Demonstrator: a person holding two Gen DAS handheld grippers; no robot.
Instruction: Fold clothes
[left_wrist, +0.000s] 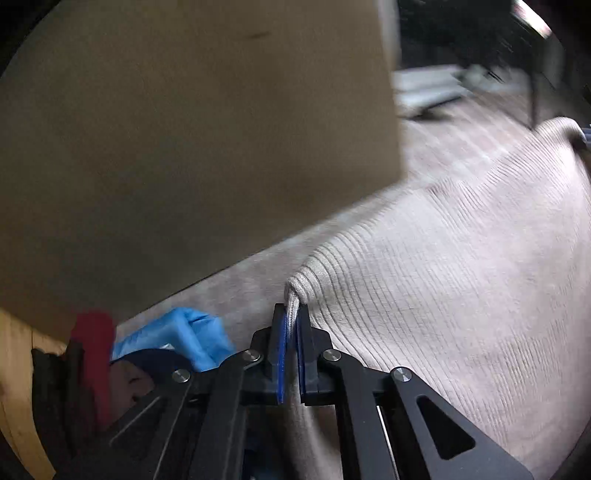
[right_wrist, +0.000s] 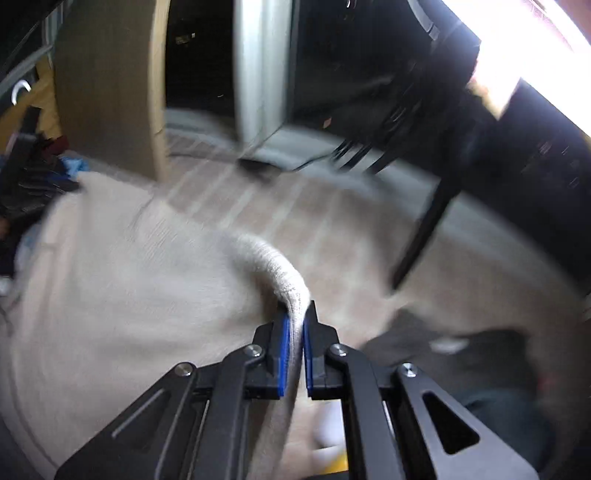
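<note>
A cream ribbed knit sweater (left_wrist: 443, 266) hangs stretched to the right of my left gripper (left_wrist: 291, 314). That gripper is shut on a bunched corner of the knit, squeezed between its blue pads. In the right wrist view the same sweater (right_wrist: 122, 273) spreads to the left, and my right gripper (right_wrist: 296, 314) is shut on a rolled edge of it. The cloth runs taut between the two grips, above a beige carpet (right_wrist: 332, 229).
A large brown cardboard box (left_wrist: 192, 140) stands close at the left. Blue cloth (left_wrist: 184, 332) and a red item (left_wrist: 94, 332) lie beside it. Dark furniture legs (right_wrist: 424, 236) and a dark garment (right_wrist: 461, 350) are at the right; a pale cabinet (right_wrist: 258, 74) stands behind.
</note>
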